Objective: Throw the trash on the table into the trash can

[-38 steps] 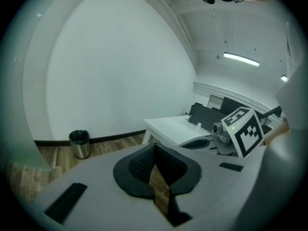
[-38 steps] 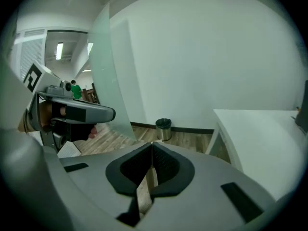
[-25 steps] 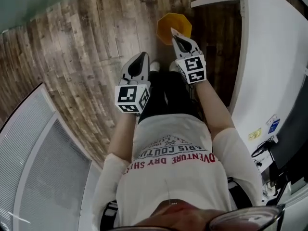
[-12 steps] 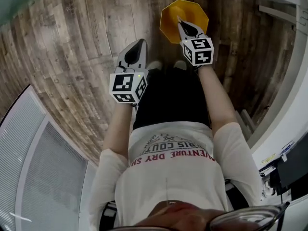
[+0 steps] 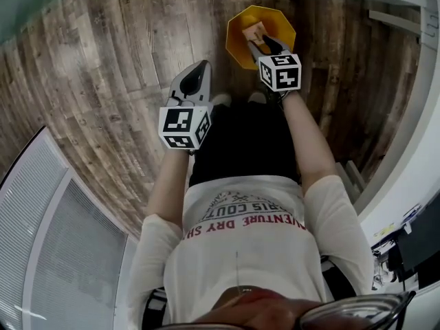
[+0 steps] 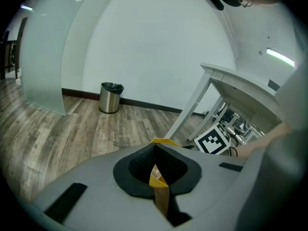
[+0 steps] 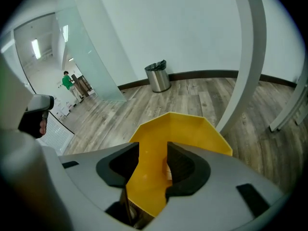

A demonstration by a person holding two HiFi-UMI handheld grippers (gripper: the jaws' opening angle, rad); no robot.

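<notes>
Currently: drop step.
- Left gripper (image 5: 190,82), 11 o'clock of torso: jaws together, empty.
- Right gripper (image 5: 258,42), 12 o'clock, over yellow trash can (image 5: 238,34): jaws just opening wide, nothing pinched; brown scrap (image 5: 258,29) inside can.
- Next, probably: back to white table (image 6: 240,83) for remaining trash.
- Wood-plank floor (image 5: 103,67); white walls; steel bin (image 6: 111,97).
</notes>
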